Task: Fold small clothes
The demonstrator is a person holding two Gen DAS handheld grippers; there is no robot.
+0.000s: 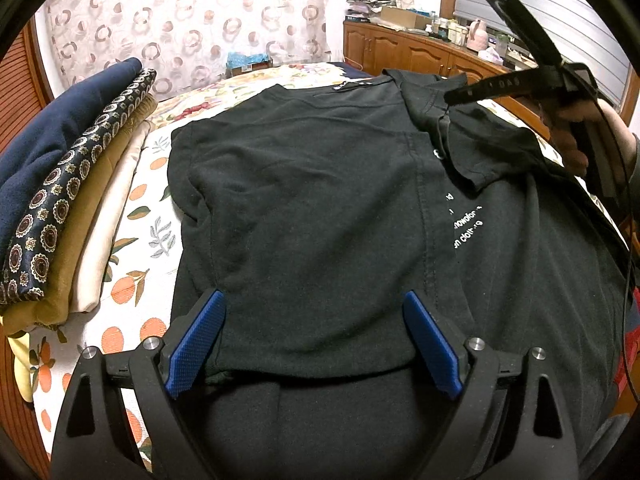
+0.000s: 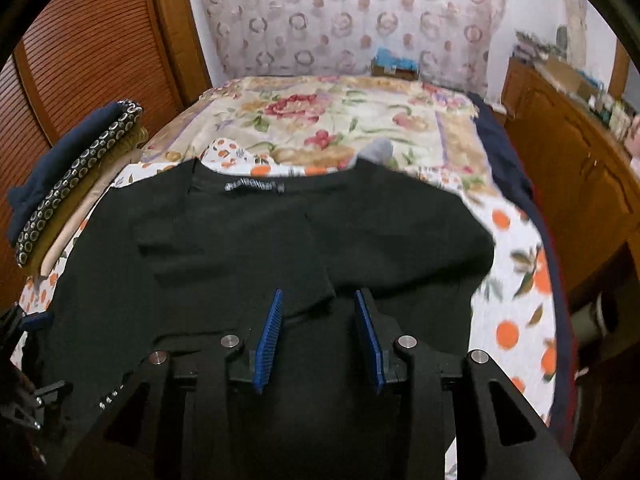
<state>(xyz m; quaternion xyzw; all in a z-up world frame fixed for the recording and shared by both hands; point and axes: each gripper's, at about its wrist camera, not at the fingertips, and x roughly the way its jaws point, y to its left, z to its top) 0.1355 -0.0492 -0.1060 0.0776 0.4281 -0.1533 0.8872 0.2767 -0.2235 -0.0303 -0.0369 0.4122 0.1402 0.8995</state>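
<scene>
A black T-shirt [image 1: 320, 200] with white lettering lies flat on the orange-print bed sheet [image 1: 136, 248], its collar label at the far end. One side panel is folded in over the body, and a sleeve lies turned in at the right. My left gripper [image 1: 314, 295] is open wide over the shirt's near hem, with cloth under it but nothing pinched. In the right wrist view my right gripper [image 2: 319, 294] hangs partly open just above the shirt [image 2: 240, 248]. A folded sleeve edge lies between its blue pads [image 2: 270, 340], and they do not press on it.
A stack of folded clothes [image 1: 60, 208] sits on the bed's left side, also in the right wrist view [image 2: 68, 184]. A floral quilt [image 2: 320, 120] covers the far end. A wooden cabinet [image 1: 400, 52] stands at the right and a louvred wooden door [image 2: 88, 48] at the left. A hand [image 1: 576, 136] holds the right gripper's handle.
</scene>
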